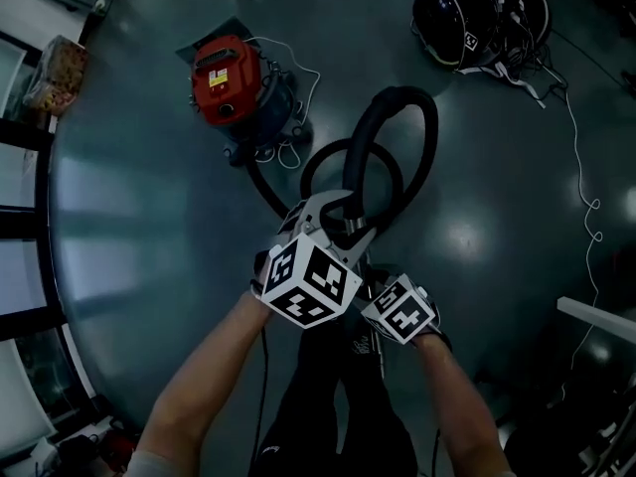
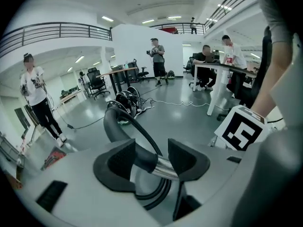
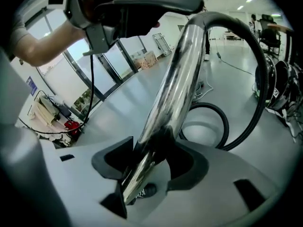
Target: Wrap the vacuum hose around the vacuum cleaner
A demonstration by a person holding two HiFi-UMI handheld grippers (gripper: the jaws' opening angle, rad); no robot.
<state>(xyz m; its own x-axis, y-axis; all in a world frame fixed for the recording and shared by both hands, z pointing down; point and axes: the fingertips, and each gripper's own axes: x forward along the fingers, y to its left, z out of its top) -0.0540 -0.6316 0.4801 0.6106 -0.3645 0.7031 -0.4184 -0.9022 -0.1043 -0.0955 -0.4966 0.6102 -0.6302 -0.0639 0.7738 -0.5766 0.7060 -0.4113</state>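
The floor (image 1: 129,217) carries the vacuum cleaner (image 1: 231,79) at about eleven o'clock from my hands, well apart from them. No hose lies round it yet. The vacuum hose (image 1: 429,142) leaves its base and loops up towards one o'clock. I judge I hold it high to gather slack for wrapping. The chrome tube (image 3: 175,79) at its end runs through both grips. The left gripper (image 2: 152,161) has its jaws fairly wide, pressed where black hose meets chrome. The right gripper (image 3: 149,162) has its jaws about as wide, clamped on the tube lower down.
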